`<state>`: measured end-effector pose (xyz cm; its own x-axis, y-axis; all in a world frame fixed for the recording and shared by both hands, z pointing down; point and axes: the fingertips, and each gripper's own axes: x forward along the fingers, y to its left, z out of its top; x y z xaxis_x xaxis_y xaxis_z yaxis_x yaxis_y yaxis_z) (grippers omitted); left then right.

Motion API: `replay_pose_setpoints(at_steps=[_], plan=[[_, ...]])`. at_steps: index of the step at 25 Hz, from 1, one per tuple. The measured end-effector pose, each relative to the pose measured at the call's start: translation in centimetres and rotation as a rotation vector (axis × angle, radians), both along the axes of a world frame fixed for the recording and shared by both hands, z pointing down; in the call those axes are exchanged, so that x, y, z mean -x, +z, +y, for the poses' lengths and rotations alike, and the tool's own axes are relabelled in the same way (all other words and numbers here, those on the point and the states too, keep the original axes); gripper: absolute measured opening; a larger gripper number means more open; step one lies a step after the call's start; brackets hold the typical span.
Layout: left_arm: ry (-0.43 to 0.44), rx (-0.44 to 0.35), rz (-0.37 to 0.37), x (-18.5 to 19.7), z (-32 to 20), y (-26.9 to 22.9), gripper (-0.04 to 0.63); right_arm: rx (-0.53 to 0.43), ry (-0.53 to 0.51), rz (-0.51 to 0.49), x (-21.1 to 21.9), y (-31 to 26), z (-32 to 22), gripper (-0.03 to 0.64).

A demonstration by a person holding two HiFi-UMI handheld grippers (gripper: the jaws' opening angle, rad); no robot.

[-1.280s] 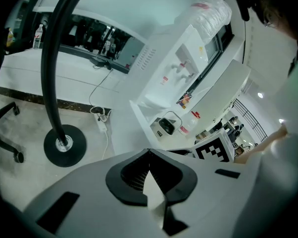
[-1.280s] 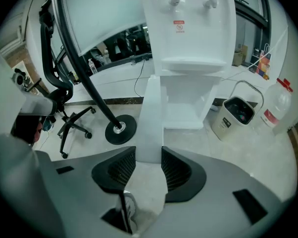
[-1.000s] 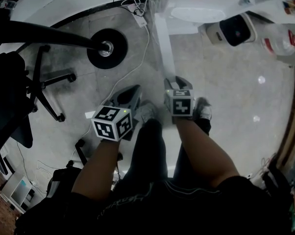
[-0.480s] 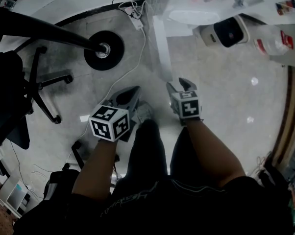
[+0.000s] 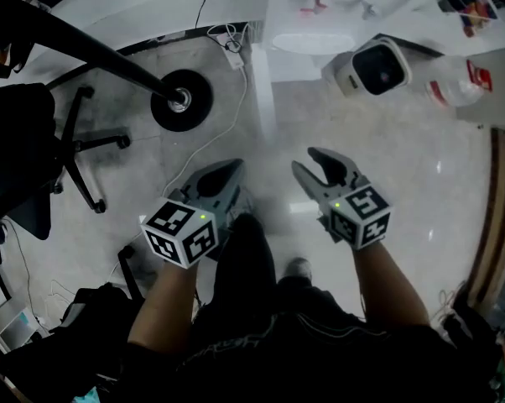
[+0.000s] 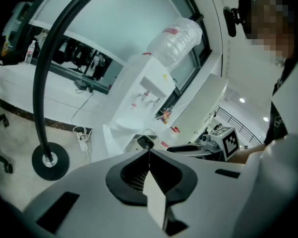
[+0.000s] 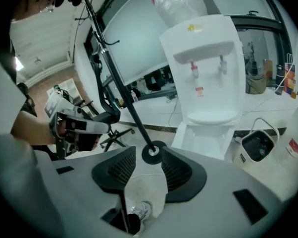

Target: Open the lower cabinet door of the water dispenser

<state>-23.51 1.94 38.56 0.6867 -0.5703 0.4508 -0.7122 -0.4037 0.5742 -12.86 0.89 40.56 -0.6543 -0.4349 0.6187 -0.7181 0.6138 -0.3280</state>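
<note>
The white water dispenser (image 7: 203,68) stands ahead with a clear bottle (image 7: 176,1) on top. Its lower cabinet door (image 7: 204,140) is closed. From the head view the dispenser (image 5: 315,11) sits at the top edge, well beyond both grippers. The left gripper view has it tilted (image 6: 141,95). My left gripper (image 5: 230,170) is shut with nothing in it, its tips meeting (image 6: 149,151). The jaws of my right gripper (image 5: 314,164) stand apart and are closing on nothing; only floor shows between them (image 7: 149,157). Neither gripper touches the dispenser.
A small white appliance (image 5: 370,65) with a dark round opening sits on the floor right of the dispenser. A black round stand base (image 5: 181,99) with its slanted pole is at the left, beside an office chair (image 5: 43,158). A power strip (image 5: 233,42) and cable lie nearby.
Both grippers have lifted away from the floor. The right one has shifted to the right and its jaws now show wider apart. The head view has tilted toward the dispenser.
</note>
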Motion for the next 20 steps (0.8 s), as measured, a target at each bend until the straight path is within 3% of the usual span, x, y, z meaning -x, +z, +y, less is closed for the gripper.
replay_pose_setpoints(at_steps=[5, 8, 11, 14, 20], plan=[[0.000, -0.086, 0.042, -5.6, 4.3, -7.8, 0.000, -0.135, -0.074, -0.123, -3.5, -10.1, 4.3, 0.074], [-0.002, -0.118, 0.073, -8.9, 8.5, -12.1, 0.000, -0.209, -0.089, -0.174, -6.6, -15.2, 8.0, 0.050], [0.019, -0.204, 0.085, -11.4, 11.7, -17.7, 0.000, -0.264, -0.134, -0.231, -8.3, -20.8, 11.2, 0.032], [0.045, -0.249, 0.106, -12.5, 16.2, -24.3, 0.000, -0.263, -0.181, -0.281, -8.4, -27.5, 15.7, 0.029], [0.071, -0.309, 0.060, -16.4, 23.5, -34.9, 0.000, -0.253, -0.238, -0.366, -11.3, -37.9, 23.0, 0.029]])
